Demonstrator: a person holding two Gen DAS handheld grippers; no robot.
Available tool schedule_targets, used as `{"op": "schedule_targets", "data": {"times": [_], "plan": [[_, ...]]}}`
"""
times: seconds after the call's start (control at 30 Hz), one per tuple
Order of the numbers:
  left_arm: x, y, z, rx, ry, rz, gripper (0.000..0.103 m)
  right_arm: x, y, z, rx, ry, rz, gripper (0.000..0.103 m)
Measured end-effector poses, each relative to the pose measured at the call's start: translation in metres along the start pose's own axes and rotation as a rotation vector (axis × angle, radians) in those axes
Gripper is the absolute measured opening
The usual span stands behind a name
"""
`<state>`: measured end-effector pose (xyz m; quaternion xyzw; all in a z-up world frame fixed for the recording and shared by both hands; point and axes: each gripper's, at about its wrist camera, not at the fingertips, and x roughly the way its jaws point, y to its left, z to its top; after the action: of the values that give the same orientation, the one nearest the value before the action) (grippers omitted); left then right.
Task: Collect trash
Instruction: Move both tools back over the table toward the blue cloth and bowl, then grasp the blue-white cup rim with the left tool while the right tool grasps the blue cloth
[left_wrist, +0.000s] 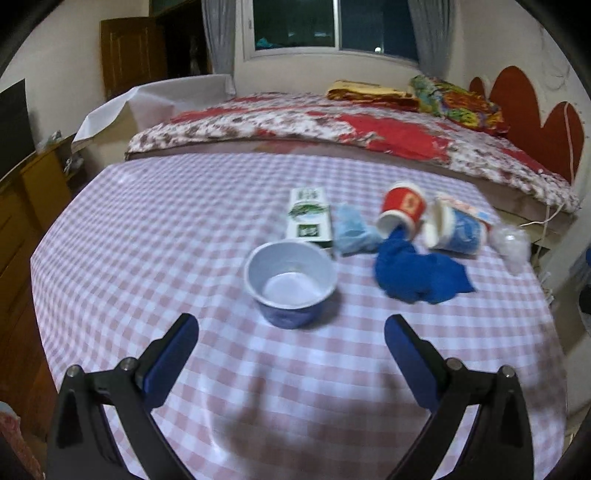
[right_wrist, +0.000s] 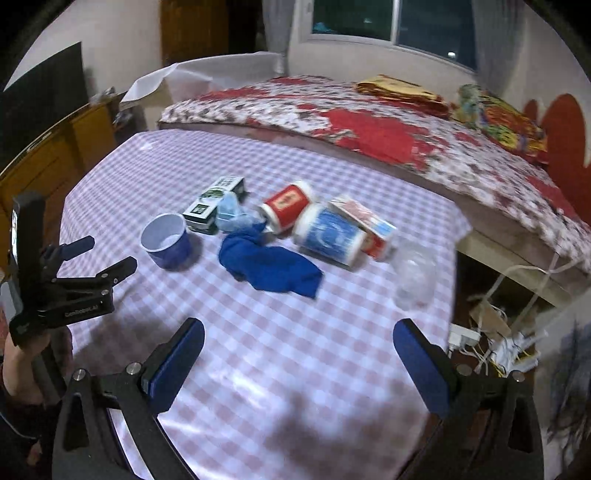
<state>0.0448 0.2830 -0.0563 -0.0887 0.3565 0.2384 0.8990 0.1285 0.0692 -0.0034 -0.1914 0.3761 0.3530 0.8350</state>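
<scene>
An upright blue paper cup (left_wrist: 291, 280) (right_wrist: 167, 242) stands on the pink checked table (left_wrist: 184, 229) (right_wrist: 295, 350). Behind it lie a green-and-white carton (left_wrist: 308, 218) (right_wrist: 214, 205), a light blue crumpled wad (left_wrist: 352, 229) (right_wrist: 232, 216), a tipped red cup (left_wrist: 400, 212) (right_wrist: 286, 206), a tipped blue-and-white cup (left_wrist: 456, 230) (right_wrist: 328, 236), a dark blue cloth (left_wrist: 417, 271) (right_wrist: 269, 267), a red-and-white box (right_wrist: 369, 229) and a clear plastic piece (left_wrist: 513, 242) (right_wrist: 413, 280). My left gripper (left_wrist: 291, 332) (right_wrist: 98, 254) is open just short of the blue cup. My right gripper (right_wrist: 299, 339) is open and empty, above the near table.
A bed (left_wrist: 332, 125) (right_wrist: 369, 122) with a floral cover runs along the table's far edge. Wooden cabinets (left_wrist: 33, 192) (right_wrist: 55, 155) stand at the left. Cables and a power strip (right_wrist: 491, 343) lie on the floor past the table's right edge.
</scene>
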Motion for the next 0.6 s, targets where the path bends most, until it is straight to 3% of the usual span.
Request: {"op": "schedule_targets", "data": {"times": [0.17, 0.6], "plan": [[0.032, 0.006, 0.001, -0.014, 0.05, 0.009, 0.101, 0.038, 0.009, 0.014, -0.062, 0.043, 0.023, 0.097], [0.065, 0.004, 0.023, 0.001, 0.126, 0.003, 0.101, 0.104, 0.02, 0.026, -0.116, 0.104, 0.071, 0.094]]}}
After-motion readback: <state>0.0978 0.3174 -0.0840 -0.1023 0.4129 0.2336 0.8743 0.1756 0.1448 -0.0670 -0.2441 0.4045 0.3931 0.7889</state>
